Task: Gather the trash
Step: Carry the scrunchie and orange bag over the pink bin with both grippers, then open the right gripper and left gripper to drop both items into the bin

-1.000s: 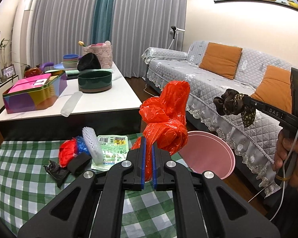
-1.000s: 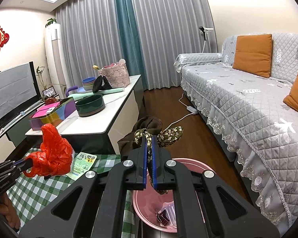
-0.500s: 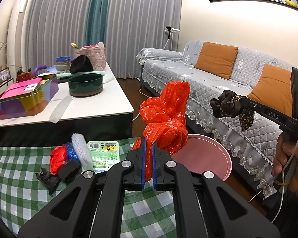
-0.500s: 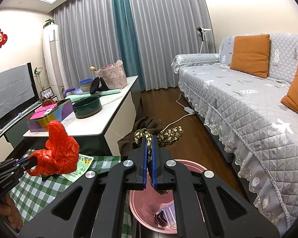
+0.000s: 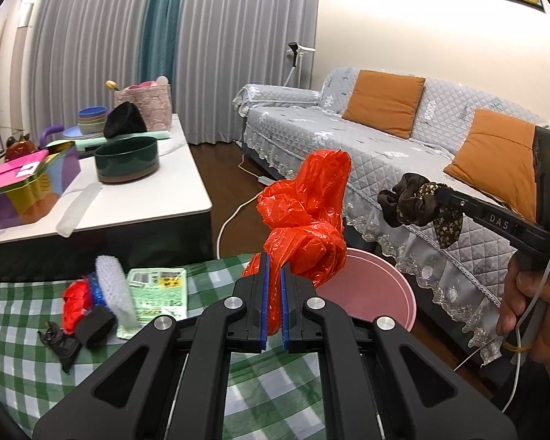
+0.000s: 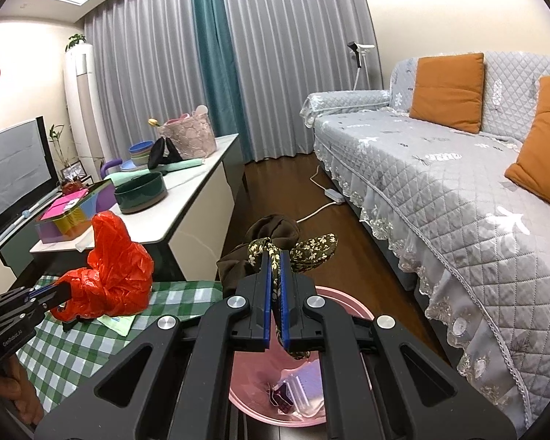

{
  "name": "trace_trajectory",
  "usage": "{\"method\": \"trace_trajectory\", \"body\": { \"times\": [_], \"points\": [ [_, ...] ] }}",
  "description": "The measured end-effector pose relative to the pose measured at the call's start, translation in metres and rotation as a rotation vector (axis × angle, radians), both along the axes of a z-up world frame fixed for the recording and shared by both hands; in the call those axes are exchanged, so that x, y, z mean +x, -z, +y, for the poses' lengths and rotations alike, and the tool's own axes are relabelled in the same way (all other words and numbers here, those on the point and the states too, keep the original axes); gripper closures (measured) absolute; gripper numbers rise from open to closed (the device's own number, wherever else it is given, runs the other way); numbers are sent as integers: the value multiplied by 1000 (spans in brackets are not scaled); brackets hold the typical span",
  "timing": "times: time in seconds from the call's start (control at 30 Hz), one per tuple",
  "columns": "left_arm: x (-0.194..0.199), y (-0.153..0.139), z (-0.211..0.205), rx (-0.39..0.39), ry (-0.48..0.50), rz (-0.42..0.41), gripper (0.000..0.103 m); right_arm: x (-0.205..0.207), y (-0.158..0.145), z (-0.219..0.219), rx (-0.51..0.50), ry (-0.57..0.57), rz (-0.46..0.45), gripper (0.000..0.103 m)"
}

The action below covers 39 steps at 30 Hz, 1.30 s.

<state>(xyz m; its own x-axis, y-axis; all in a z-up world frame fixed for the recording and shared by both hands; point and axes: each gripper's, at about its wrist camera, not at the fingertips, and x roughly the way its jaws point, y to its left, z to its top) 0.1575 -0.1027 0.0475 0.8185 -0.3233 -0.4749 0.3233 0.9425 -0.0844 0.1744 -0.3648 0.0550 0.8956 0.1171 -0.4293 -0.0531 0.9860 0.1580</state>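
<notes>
My left gripper is shut on a crumpled red plastic bag, held up over the edge of the green checked table, left of the pink bin. My right gripper is shut on a brown scrunchie with a flowered ribbon, held right above the pink bin, which has a few wrappers at its bottom. In the right wrist view the red bag hangs at the left from the left gripper. More trash lies on the checked cloth.
A white coffee table behind holds a dark green bowl, a colourful box and a pink basket. A grey sofa with orange cushions runs along the right. A white cable lies on the wooden floor.
The left gripper has carried the red bag rightwards, closer to the pink bin. The right gripper with the scrunchie has stayed over the bin.
</notes>
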Motion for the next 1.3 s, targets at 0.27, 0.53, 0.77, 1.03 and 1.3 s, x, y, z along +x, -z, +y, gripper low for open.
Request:
{"method": "trace_trajectory", "body": {
  "times": [0.27,0.53,0.77,1.03,1.3],
  "points": [
    [15,5,-26,15,36,6,98,4,8,-12,-7,36,20,99],
    [36,16,-51,26,56,33,98,11,16,-21,-32,78,45,99],
    [54,22,-66,26,63,65,98,19,25,-24,-44,96,76,99],
    [64,22,-71,-16,97,102,83,29,33,-31,-25,120,123,79],
    [55,18,-60,-22,73,93,71,28,32,-33,-5,146,120,49]
  ]
}}
